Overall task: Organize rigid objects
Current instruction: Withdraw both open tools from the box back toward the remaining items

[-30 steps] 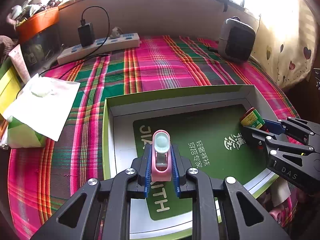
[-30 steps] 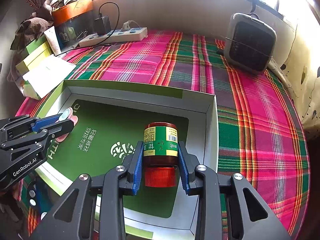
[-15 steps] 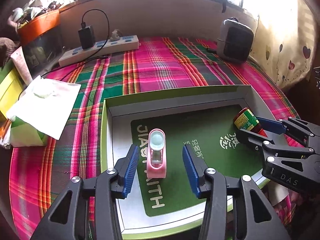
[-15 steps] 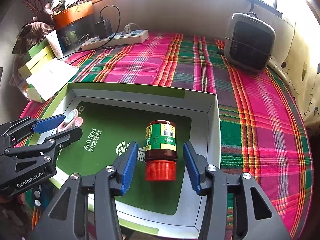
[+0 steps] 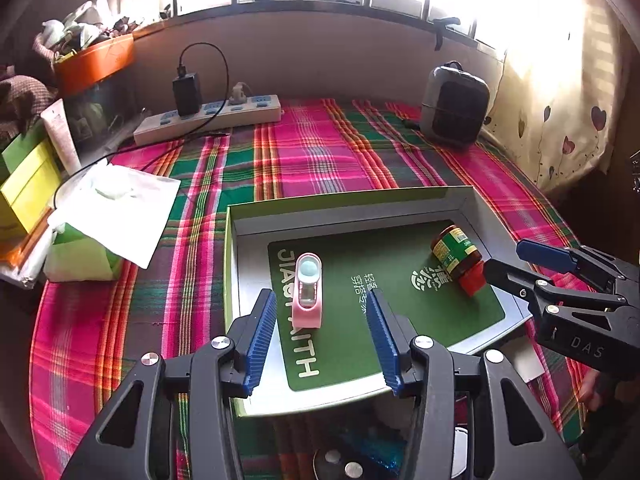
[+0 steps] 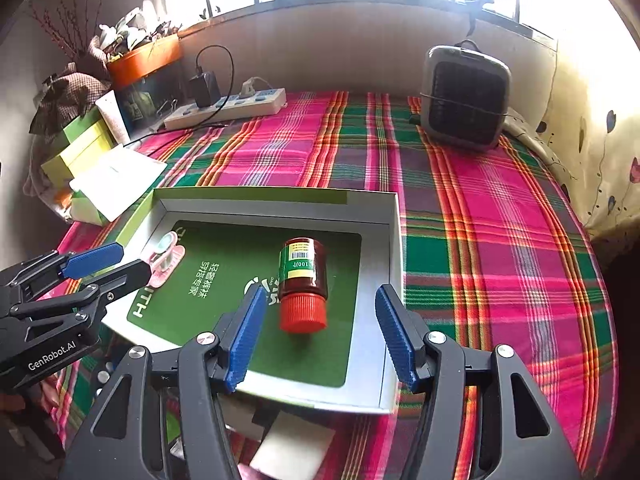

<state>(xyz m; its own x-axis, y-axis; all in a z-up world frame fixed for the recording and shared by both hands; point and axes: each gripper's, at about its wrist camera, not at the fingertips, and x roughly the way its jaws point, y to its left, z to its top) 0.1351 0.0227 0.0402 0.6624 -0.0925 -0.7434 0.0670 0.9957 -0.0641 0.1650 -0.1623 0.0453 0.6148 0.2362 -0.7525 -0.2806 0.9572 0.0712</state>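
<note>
A shallow white box lid (image 5: 360, 208) with a green inner panel lies on the plaid cloth; it also shows in the right wrist view (image 6: 280, 204). A pink handheld device (image 5: 307, 296) lies flat in its left part, also seen in the right wrist view (image 6: 164, 256). A brown bottle with a red cap and green label (image 6: 303, 284) lies on its side in the right part, also in the left wrist view (image 5: 458, 258). My left gripper (image 5: 320, 320) is open just behind the pink device. My right gripper (image 6: 320, 320) is open behind the bottle's cap.
A white power strip (image 5: 208, 118) with a black charger lies at the back. A grey fan heater (image 6: 466, 96) stands at the back right. Green and yellow boxes (image 5: 24, 188) and white paper (image 5: 116, 208) sit at the left. Small items lie under the lid's near edge.
Both grippers opened, let go of the pink device and the bottle, and drew back toward me and upward. Both objects now lie in the lid.
</note>
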